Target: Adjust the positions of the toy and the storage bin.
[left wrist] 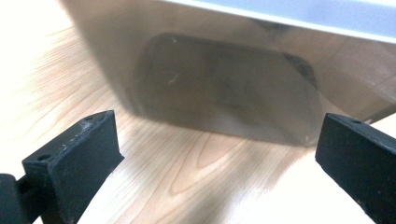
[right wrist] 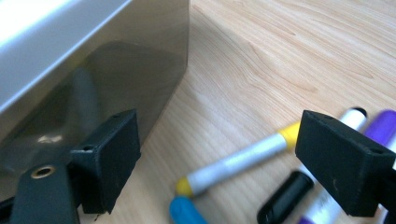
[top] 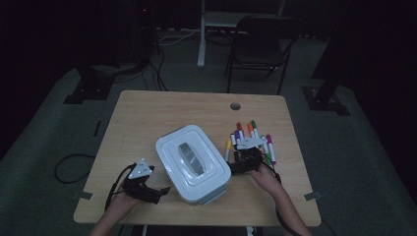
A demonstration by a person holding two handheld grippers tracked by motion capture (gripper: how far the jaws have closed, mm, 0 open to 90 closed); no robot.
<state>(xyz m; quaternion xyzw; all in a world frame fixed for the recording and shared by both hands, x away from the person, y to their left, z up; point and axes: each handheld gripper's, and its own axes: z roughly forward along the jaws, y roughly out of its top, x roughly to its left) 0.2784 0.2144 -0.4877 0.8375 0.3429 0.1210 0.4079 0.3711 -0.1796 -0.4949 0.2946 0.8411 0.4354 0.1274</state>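
lidded box between two spread hand-held grippers

a white-lidded box [top: 193,163] with smoky translucent walls stands on the wooden worktop [top: 147,113], near the middle of its front edge. the left hand-held gripper [top: 162,191] lies low near the front left corner, pointing at the box's near left wall; in the left gripper view its jaws stand wide apart with nothing between them, the box wall [left wrist: 224,88] just ahead. the right hand-held gripper [top: 235,164] sits just beside the box's right wall, jaws likewise spread and holding nothing. a cluster of coloured markers [top: 250,140] lies toward the right edge; in the right gripper view a yellow-capped marker [right wrist: 243,158] rests between the open jaws, untouched.
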